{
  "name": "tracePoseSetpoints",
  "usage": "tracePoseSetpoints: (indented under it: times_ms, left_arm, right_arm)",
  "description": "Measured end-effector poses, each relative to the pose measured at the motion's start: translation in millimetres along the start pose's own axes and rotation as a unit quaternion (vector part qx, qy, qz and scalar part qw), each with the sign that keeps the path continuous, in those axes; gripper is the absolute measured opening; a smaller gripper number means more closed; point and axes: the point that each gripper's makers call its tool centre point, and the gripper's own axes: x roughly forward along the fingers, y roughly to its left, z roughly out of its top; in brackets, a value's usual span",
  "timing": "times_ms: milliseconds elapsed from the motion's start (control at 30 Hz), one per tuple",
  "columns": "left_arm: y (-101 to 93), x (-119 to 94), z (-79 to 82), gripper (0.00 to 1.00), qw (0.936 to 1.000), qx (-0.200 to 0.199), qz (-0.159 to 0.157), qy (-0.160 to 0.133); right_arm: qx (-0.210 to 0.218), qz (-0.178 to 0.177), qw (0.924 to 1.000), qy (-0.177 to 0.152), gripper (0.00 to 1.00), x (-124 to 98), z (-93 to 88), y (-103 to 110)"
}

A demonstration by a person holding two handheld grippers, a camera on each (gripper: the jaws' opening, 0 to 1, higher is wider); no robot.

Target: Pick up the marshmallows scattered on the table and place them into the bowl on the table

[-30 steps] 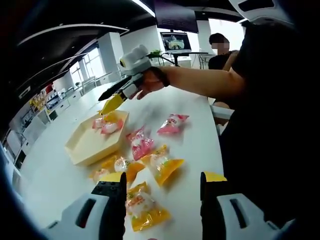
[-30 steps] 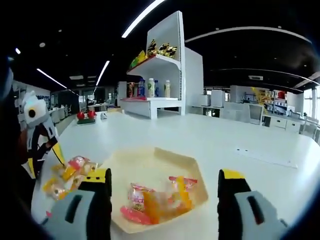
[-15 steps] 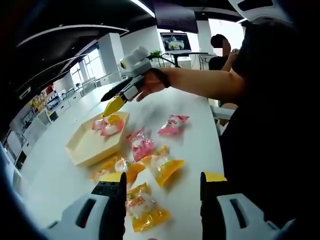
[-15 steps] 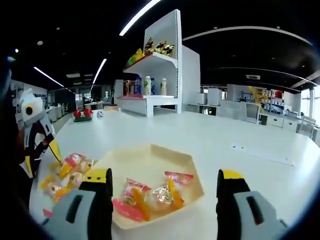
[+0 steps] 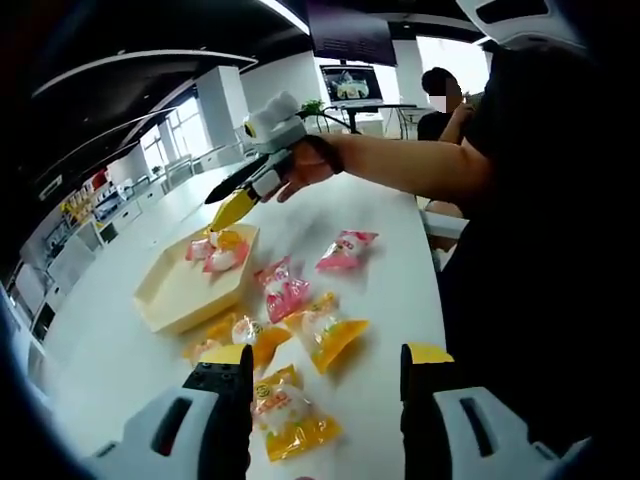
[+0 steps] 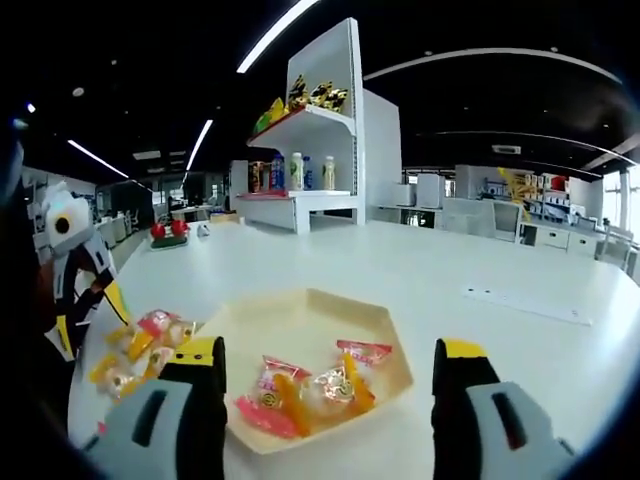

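A cream hexagonal bowl (image 5: 175,295) (image 6: 300,303) sits on the white table and holds a few wrapped marshmallows (image 6: 310,388) (image 5: 218,250). Several more pink and yellow packets lie scattered beside it: a pink packet (image 5: 346,249), another pink packet (image 5: 282,289), an orange packet (image 5: 328,331) and a yellow packet (image 5: 285,412). The scattered pile (image 6: 140,345) lies left of the bowl. My left gripper (image 5: 325,356) (image 6: 72,270) is open, low over the nearest yellow packet. My right gripper (image 6: 328,350) (image 5: 238,200) hovers open just above the bowl's far side, holding nothing.
The table edge runs along the right, against the person's dark clothing (image 5: 540,250). Another person (image 5: 440,100) sits at the back near a monitor (image 5: 350,83). A white shelf (image 6: 325,140) with bottles and snacks stands beyond the table. A flat paper (image 6: 525,305) lies on the table.
The right gripper has drifted slightly over the bowl, still open. The packets in the bowl have settled. The left gripper has barely moved.
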Motion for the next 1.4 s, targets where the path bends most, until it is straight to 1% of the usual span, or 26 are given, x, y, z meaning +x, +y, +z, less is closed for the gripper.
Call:
tracePoseSetpoints:
  times_ms: [233, 367, 467, 600, 867, 1000, 1167, 1300, 1333, 1400]
  left_arm:
    - [-0.7, -1.9, 2.5, 0.59, 1.0, 0.002, 0.002, 0.001]
    - [-2.1, -2.4, 3.8, 0.59, 1.0, 0.003, 0.001, 0.0]
    - [-2.1, -1.8, 4.6, 0.59, 1.0, 0.004, 0.001, 0.001]
    - [-2.2, 0.0, 5.7, 0.59, 1.0, 0.004, -0.001, 0.0]
    - [-2.1, 1.9, 5.5, 0.59, 1.0, 0.003, -0.003, 0.0]
    - [-1.5, 1.8, 4.6, 0.59, 1.0, 0.003, -0.003, 0.001]
    - [1.3, 1.2, 4.9, 0.59, 1.0, 0.0, 0.002, -0.002]
    - [0.2, 0.8, 3.0, 0.59, 1.0, 0.001, 0.0, 0.002]
    - [0.4, 0.6, 2.6, 0.59, 1.0, 0.001, 0.0, 0.002]
    - [1.2, 0.5, 2.2, 0.59, 1.0, -0.002, 0.002, 0.001]
  right_arm:
    - [-0.001, -0.003, 1.0, -0.005, 0.84, -4.9, 3.4, 0.4]
    - [-0.002, 0.004, 1.0, 0.0, 0.84, -8.8, 2.2, 5.0]
    - [-0.008, 0.01, 0.9999, -0.001, 0.85, -11.9, 5.1, 7.8]
    - [-0.009, 0.008, 0.9999, 0.004, 0.85, -13.2, 4.7, 2.6]
    - [-0.007, 0.009, 0.9999, 0.005, 0.85, -20.9, 5.3, 3.6]
    - [-0.009, 0.017, 0.9998, 0.008, 0.84, -23.5, 2.8, 9.5]
    - [0.003, 0.028, 0.9995, 0.009, 0.83, -24.8, -1.5, 17.8]
    - [-0.002, 0.039, 0.9991, 0.015, 0.83, -27.4, -2.7, 24.3]
    - [0.005, 0.045, 0.9989, 0.013, 0.82, -28.2, -1.4, 26.6]
    - [0.035, 0.065, 0.9972, 0.006, 0.8, -30.4, 4.1, 35.5]
